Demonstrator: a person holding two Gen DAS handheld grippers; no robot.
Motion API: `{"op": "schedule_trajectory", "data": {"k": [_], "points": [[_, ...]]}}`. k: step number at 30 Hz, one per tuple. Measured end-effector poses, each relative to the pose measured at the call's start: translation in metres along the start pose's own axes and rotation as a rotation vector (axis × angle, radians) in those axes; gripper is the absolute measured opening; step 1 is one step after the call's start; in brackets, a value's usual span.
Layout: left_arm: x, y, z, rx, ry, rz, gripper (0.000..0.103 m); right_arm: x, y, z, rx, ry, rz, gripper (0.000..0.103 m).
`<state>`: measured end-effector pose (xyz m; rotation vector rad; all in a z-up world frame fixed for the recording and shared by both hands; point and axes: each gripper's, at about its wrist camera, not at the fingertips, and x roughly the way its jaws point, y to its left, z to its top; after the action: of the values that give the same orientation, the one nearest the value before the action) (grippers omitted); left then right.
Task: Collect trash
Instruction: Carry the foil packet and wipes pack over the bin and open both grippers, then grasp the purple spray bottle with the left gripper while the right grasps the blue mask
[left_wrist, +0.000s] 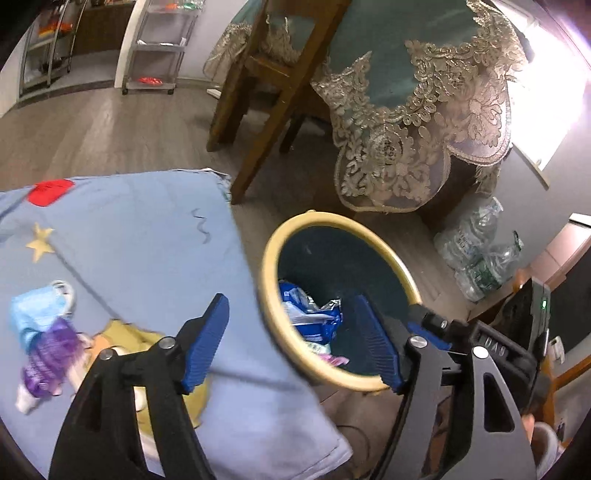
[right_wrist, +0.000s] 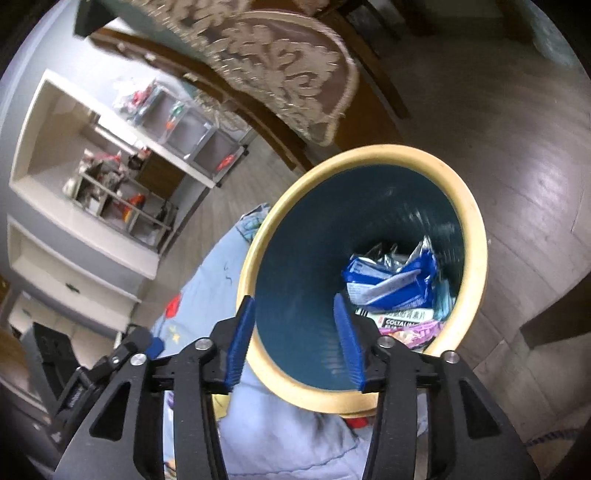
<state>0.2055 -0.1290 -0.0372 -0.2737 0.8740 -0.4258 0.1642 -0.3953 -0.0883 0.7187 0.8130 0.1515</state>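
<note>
Trash bin (right_wrist: 476, 236) work goes best if both empty, parted grippers, left gripper (left_wrist: 295, 343) and right gripper (right_wrist: 295, 343), lift clear of its rim before reaching for the blue mask (left_wrist: 33, 310) beside it.

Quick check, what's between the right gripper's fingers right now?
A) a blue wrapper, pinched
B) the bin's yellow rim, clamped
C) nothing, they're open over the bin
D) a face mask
C: the right gripper has its blue fingers spread with only the dark inside of the bin showing between them; the blue wrapper lies at the bottom, ungripped.
</note>
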Motion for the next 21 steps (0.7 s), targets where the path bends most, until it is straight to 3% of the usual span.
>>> {"op": "schedule_trajectory", "data": {"k": [2, 11, 21], "points": [[-0.013, 0.010, -0.004, 0.025, -0.001, 0.034, 0.079, 0.000, 0.005, -0.002, -0.029, -0.001, -0.010, 0.053], [-0.068, 0.067, -0.020, 0.116, 0.007, 0.183, 0.087, 0.000, 0.018, -0.006, -0.100, 0.000, -0.019, 0.057], [-0.097, 0.135, -0.038, 0.071, 0.053, 0.271, 0.087, 0.001, 0.036, -0.015, -0.187, 0.007, -0.032, 0.060]]}}
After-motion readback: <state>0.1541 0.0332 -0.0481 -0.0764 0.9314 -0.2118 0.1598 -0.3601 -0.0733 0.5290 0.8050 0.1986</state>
